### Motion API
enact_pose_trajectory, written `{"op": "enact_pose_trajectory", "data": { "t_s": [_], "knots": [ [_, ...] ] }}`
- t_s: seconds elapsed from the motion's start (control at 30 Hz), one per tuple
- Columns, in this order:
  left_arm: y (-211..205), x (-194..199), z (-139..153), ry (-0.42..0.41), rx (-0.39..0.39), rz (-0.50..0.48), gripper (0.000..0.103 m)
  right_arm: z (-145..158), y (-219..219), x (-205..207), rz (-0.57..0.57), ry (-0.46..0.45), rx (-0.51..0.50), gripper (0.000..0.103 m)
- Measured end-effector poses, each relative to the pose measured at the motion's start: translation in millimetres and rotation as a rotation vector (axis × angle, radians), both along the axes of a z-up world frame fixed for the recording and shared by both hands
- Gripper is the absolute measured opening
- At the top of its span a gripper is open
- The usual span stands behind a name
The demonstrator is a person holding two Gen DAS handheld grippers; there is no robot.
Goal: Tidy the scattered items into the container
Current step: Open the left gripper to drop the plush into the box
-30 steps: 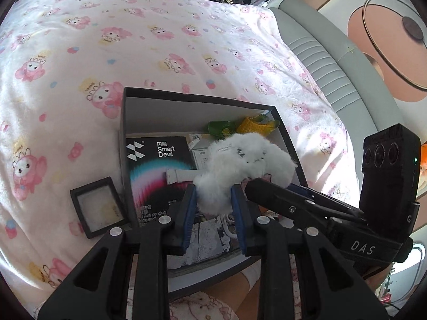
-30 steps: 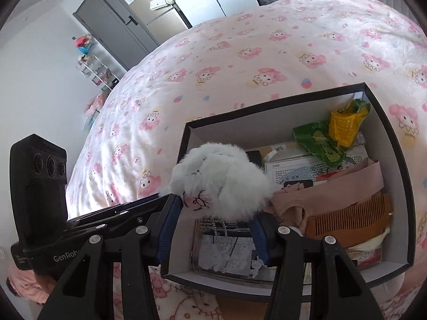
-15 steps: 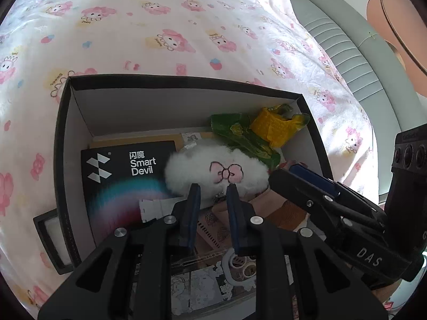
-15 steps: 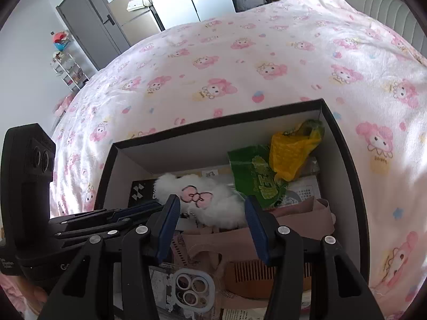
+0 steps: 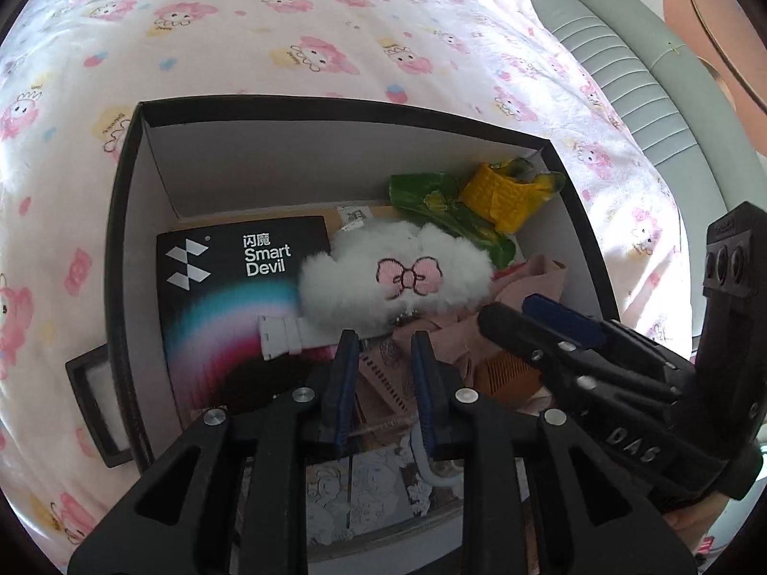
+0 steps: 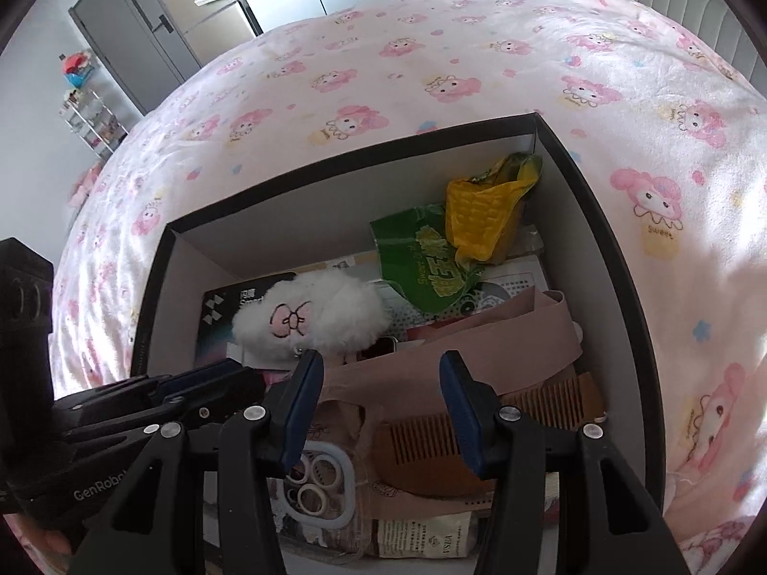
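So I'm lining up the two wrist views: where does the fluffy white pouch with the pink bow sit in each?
Left wrist: the fluffy white pouch sits mid-frame in the box, just beyond the tool tips, beside the black Smart Devil pack.
Right wrist: the pouch is left of centre, covering part of that pack.
Shared landmark: the yellow and green wrappers in the far right corner.

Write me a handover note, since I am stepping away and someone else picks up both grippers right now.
Left gripper: jaws opening, nothing between them, just short of the fluffy white pouch.
Right gripper: open, empty, over the pink cloth.
Pouch lies in the black box, partly on the Smart Devil package, beside the green packet, yellow packet and comb.
Done: pouch is in.
Left: small black-framed pad lies on the bedspread outside the box's left wall.
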State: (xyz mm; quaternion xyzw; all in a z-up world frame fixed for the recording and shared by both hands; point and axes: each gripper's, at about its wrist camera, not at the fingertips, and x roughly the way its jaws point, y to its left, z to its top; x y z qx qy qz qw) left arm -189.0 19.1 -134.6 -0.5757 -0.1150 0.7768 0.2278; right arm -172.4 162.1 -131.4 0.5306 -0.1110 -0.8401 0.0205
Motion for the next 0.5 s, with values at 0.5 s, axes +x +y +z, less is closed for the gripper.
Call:
{"op": "enact_pose_trajectory", "data": {
  "t_s": [0.5],
  "knots": [
    [-13.7,-6.2,-12.0,0.016,-0.013,0.069,0.033,-17.8,6.7,-21.0,-0.046,-0.035,-0.034,0.048]
  ]
}}
